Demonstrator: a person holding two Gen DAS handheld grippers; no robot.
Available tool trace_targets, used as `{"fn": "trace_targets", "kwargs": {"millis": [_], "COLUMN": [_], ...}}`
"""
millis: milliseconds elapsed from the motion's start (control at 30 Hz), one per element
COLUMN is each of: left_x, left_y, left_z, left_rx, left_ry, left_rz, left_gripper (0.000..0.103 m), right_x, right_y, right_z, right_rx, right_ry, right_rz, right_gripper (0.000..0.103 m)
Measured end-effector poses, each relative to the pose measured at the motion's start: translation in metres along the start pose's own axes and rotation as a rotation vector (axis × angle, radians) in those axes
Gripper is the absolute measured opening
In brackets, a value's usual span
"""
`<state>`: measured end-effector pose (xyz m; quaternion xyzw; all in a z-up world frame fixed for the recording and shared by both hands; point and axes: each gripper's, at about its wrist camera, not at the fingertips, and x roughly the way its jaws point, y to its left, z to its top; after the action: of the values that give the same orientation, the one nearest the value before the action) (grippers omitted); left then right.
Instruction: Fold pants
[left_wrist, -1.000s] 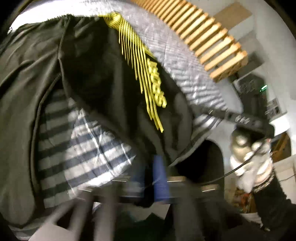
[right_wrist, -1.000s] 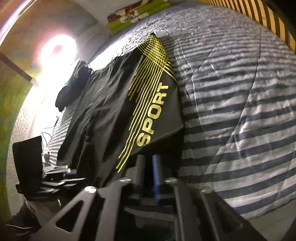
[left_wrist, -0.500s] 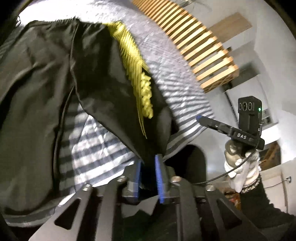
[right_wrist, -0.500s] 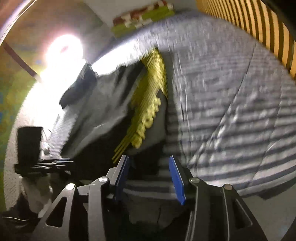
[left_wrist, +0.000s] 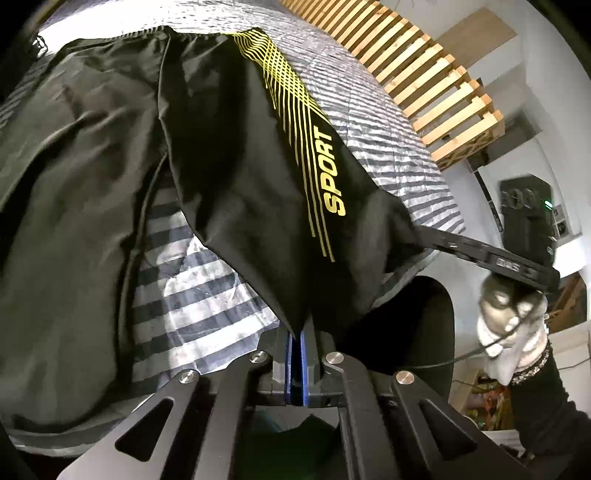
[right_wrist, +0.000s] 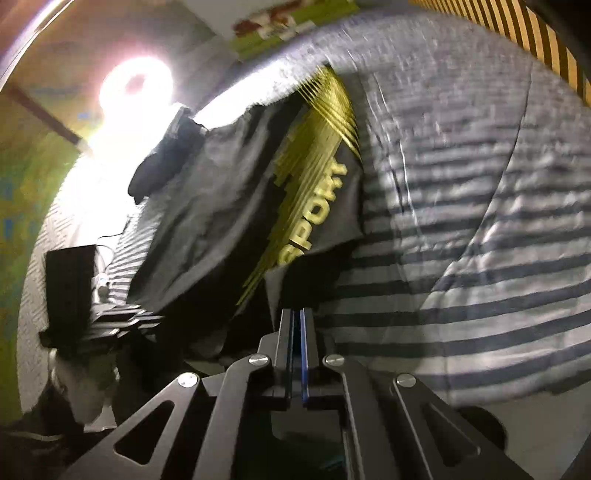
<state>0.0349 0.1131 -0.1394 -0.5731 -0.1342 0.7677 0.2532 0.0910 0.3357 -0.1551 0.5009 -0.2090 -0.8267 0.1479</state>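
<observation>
Pants (left_wrist: 236, 177) hem is clamped in left gripper (left_wrist: 295, 338) and right gripper (right_wrist: 297, 321), both pinched together on fabric. Gloved hand (left_wrist: 513, 332) is seen only in left view. Leg is stretched lengthwise from bed (right_wrist: 480, 221) edge toward far side.

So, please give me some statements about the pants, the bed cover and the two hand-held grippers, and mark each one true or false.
1. The pants are black with yellow stripes and the word SPORT. True.
2. The left hand-held gripper is open and touches nothing. False: it is shut on the hem of a pant leg.
3. The bed cover is striped in grey and white. True.
4. The right hand-held gripper is wide open. False: its fingers are pressed together at the pants' edge.
5. The pants lie on a bare wooden floor. False: they lie on the bed cover.
</observation>
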Motion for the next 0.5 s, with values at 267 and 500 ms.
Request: {"fn": "trace_targets", "kwargs": {"millis": [267,500], "left_x": [0.013,0.019], "left_y": [0.004,0.002], "left_z": [0.001,-0.001], "left_rx": [-0.013,-0.024], "left_ry": [0.023,0.033], "left_rz": [-0.010,-0.016], "left_gripper": [0.003,0.002], "right_x": [0.008,0.034], "right_y": [0.001,-0.005], "right_z": [-0.011,-0.011], "right_rx": [-0.032,-0.022], "right_ry": [0.061,0.119], "right_rz": [-0.058,-0.158], "right_gripper": [0.035,0.001]}}
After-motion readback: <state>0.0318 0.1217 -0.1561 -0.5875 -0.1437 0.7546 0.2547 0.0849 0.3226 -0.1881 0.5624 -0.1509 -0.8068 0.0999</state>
